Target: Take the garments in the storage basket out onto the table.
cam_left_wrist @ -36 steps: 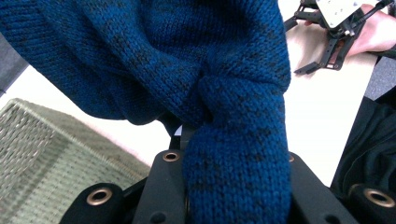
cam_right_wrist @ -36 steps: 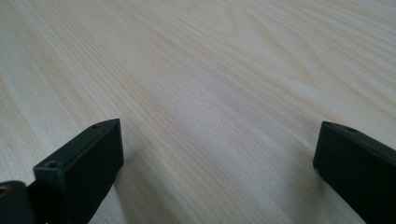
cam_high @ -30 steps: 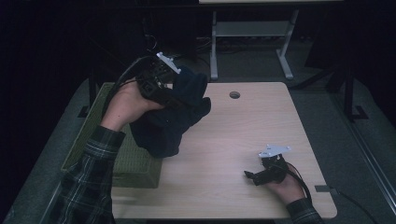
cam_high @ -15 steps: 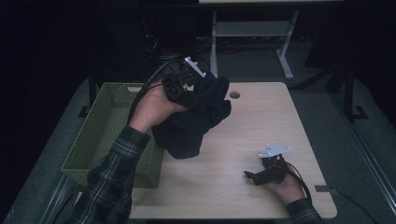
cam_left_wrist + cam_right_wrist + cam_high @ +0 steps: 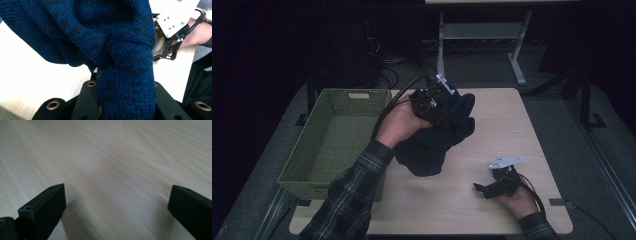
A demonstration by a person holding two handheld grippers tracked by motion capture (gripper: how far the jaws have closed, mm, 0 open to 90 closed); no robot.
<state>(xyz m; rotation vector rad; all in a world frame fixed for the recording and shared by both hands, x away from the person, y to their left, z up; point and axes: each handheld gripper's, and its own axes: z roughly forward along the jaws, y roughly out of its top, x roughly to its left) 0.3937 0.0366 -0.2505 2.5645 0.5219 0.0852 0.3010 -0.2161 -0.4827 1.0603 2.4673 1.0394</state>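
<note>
Green woven basket (image 5: 334, 137) beside wooden table (image 5: 512, 125).

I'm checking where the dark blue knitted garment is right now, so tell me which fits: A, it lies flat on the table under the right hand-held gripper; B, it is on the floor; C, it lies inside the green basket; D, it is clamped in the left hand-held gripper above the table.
D: the dark blue knitted garment hangs from the left hand-held gripper over the table, its knit bunched between the jaws.
</note>
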